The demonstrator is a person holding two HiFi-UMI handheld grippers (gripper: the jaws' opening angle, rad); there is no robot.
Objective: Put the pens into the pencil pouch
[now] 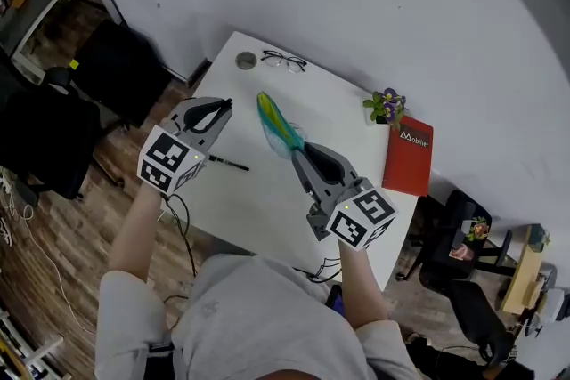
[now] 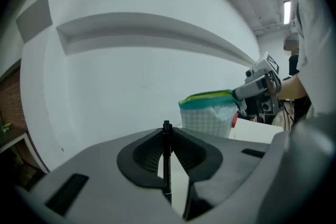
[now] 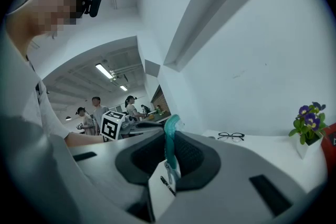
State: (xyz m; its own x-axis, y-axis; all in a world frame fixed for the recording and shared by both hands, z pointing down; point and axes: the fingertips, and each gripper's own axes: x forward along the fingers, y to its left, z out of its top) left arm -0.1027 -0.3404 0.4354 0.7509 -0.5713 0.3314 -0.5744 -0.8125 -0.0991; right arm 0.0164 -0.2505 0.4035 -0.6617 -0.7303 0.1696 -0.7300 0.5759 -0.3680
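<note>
My left gripper (image 1: 224, 105) is raised over the left part of the white table (image 1: 258, 191), shut on a thin black pen (image 2: 167, 157) that stands upright between its pads. A second black pen (image 1: 229, 163) lies on the table just below that gripper. My right gripper (image 1: 301, 149) is shut on the edge of the pencil pouch (image 1: 280, 126), a teal, yellow and white mesh pouch held up above the table's middle. In the left gripper view the pouch (image 2: 209, 110) hangs ahead and to the right, its zip edge uppermost. In the right gripper view its teal edge (image 3: 170, 144) sits between the pads.
Glasses (image 1: 283, 60) and a small round grey object (image 1: 246, 60) lie at the table's far edge. A potted purple flower (image 1: 386, 107) and a red book (image 1: 408, 157) are at the right side. Black chairs (image 1: 53, 129) stand left of the table. Other people stand in the background.
</note>
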